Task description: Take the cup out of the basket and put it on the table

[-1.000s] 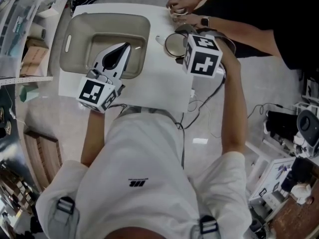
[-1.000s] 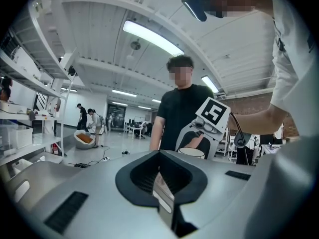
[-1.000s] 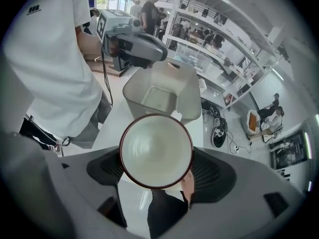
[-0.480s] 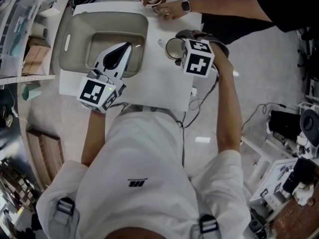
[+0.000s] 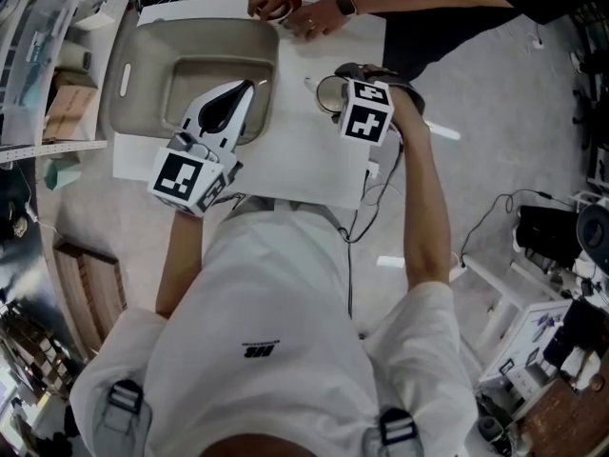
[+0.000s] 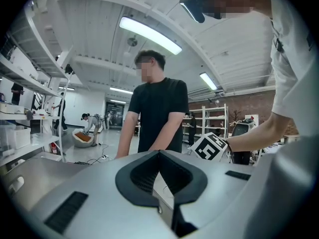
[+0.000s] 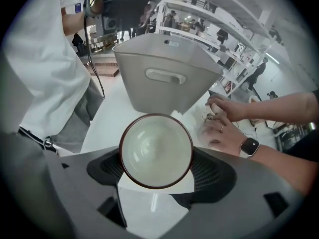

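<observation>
Both jaws of the right gripper [image 7: 157, 166] stayed clamped on the cup [image 7: 156, 146], which had drifted slightly toward the basket [image 5: 143, 46], at its 3 o'clock over the table [image 5: 304, 160]. The left gripper [image 5: 238, 98] sat closed, empty. Seemingly only the set-down remained.

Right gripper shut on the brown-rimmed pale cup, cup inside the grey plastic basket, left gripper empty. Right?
No. The brown-rimmed pale cup is outside the grey plastic basket, over the white table beside it: see the right gripper view. The right gripper is shut on it; the left gripper is empty.
</observation>
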`<move>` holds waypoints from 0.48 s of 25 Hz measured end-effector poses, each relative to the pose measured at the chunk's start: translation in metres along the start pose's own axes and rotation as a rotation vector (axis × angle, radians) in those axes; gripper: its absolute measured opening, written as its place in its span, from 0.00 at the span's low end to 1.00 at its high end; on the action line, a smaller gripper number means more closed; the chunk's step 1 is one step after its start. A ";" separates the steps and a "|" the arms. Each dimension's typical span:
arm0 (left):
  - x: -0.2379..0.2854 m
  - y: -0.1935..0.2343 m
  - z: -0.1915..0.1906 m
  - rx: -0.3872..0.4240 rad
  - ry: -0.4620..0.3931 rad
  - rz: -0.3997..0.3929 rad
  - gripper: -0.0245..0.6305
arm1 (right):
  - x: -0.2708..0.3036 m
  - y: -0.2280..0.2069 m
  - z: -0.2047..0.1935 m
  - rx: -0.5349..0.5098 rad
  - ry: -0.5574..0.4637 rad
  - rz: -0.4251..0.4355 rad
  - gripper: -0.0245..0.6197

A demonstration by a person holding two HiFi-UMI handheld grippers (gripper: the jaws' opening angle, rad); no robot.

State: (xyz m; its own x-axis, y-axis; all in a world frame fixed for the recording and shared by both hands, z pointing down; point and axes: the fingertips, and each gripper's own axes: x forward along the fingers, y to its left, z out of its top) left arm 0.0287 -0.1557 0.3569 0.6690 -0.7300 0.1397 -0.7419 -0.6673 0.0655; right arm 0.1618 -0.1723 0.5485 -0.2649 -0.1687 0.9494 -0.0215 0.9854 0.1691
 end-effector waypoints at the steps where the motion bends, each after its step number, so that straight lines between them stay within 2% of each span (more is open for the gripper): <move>1: 0.000 -0.001 -0.001 0.000 0.002 -0.001 0.05 | 0.005 0.001 -0.002 0.004 0.002 -0.002 0.66; 12: 0.008 -0.008 -0.006 -0.003 0.013 -0.011 0.05 | 0.052 0.007 -0.018 0.020 0.019 -0.020 0.66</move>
State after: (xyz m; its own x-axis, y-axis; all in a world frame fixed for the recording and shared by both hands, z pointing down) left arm 0.0401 -0.1555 0.3636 0.6767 -0.7205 0.1515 -0.7345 -0.6751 0.0698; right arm 0.1651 -0.1742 0.6034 -0.2459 -0.1890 0.9507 -0.0462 0.9820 0.1833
